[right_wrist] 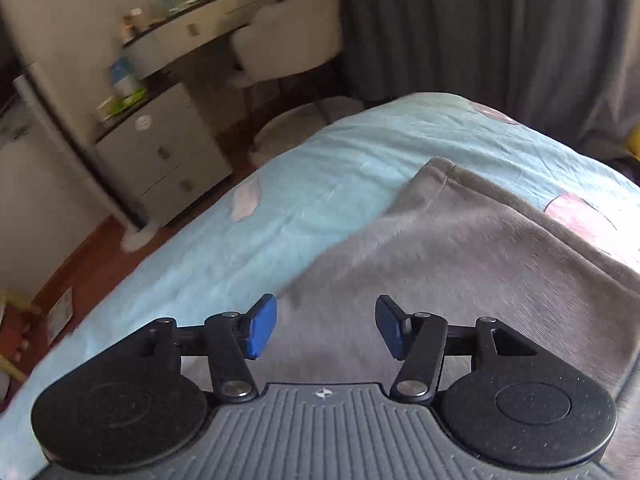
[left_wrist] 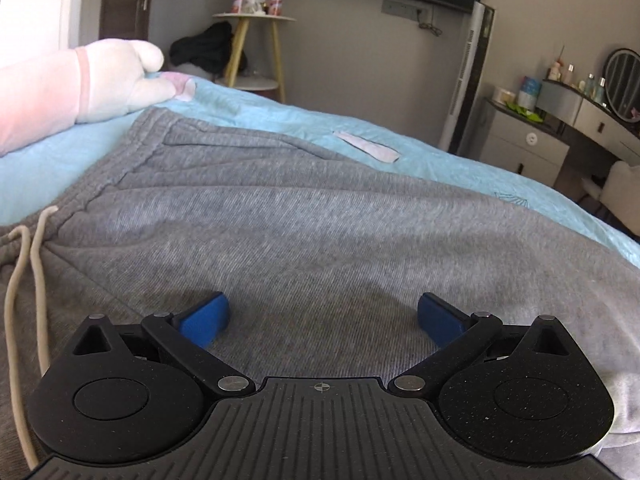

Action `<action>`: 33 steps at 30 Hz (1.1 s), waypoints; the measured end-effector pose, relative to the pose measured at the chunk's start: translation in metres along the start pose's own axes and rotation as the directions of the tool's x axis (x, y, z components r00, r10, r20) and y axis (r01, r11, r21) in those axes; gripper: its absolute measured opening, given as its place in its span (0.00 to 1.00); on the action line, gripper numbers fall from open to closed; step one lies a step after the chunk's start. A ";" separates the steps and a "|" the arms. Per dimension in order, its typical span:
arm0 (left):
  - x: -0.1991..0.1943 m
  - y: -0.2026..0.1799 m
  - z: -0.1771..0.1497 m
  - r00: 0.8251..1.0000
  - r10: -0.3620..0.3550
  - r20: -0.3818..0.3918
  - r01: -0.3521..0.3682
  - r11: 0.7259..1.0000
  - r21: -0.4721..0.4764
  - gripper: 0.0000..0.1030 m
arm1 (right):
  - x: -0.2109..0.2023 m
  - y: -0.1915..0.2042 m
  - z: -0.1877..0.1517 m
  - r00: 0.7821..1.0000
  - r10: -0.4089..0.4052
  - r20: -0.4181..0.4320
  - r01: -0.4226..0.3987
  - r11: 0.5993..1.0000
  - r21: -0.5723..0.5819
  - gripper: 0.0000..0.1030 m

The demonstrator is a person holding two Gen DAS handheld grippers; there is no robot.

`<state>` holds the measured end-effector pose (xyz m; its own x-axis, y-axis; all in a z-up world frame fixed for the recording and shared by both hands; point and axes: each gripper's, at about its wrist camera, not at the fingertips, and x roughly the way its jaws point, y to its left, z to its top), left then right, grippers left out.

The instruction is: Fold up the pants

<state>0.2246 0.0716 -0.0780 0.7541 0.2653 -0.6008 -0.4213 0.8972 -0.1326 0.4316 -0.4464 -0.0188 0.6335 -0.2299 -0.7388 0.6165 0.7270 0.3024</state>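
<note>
Grey pants (left_wrist: 304, 208) lying flat on the light-blue bed (left_wrist: 460, 168), seen from both hand-held grippers. The waistband with its two cream drawcords (left_wrist: 24, 264) lies toward the bed's left side in the left wrist view; in the right wrist view a squared end of the cloth (right_wrist: 440, 172), probably a cuff or fold edge, points toward the bed's far corner. Step in hand, as judged: the approach for a grasp, no fold being visibly under way. The left hand-held gripper (left_wrist: 323, 318) hangs low over the mid-cloth, jaws spread wide, nothing between the blue pads. The right hand-held gripper (right_wrist: 326, 326) stands over the cloth's long edge, just beside bare sheet; its jaws are partly open and empty, the frame blurred. The next move calls for each gripper to settle on an edge and pinch through all layers before lifting. The fabric is a thick, ribbed-looking knit, soft and limp, lightly rippled; it will likely sag and drag when raised. A pale stuffed toy (left_wrist: 80, 84) rests at the bed's far-left edge.
</note>
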 end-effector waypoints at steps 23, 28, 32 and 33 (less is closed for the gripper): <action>0.002 0.008 -0.001 0.999 -0.039 0.031 0.040 0.998 -0.056 1.00 | -0.100 -0.091 -0.051 0.973 0.058 0.222 -0.062 0.998 0.009 0.05; -0.001 0.018 0.000 0.996 -0.082 0.045 0.088 0.987 -0.136 1.00 | -0.159 -0.159 -0.129 0.962 0.082 0.260 -0.107 0.991 0.082 0.05; -0.002 0.024 0.002 0.993 -0.107 0.057 0.116 0.975 -0.191 1.00 | -0.140 -0.209 -0.160 0.982 0.070 0.173 -0.109 0.968 0.228 0.12; -0.002 0.025 0.002 0.992 -0.113 0.061 0.123 0.971 -0.206 1.00 | -0.137 -0.219 -0.161 0.979 0.108 0.172 -0.155 0.946 0.286 0.13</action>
<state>0.2138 0.0944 -0.0785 0.8259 0.1833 -0.5332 -0.4200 0.8309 -0.3650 0.1344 -0.4696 -0.0805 0.7675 -0.2576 -0.5870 0.6186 0.5378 0.5728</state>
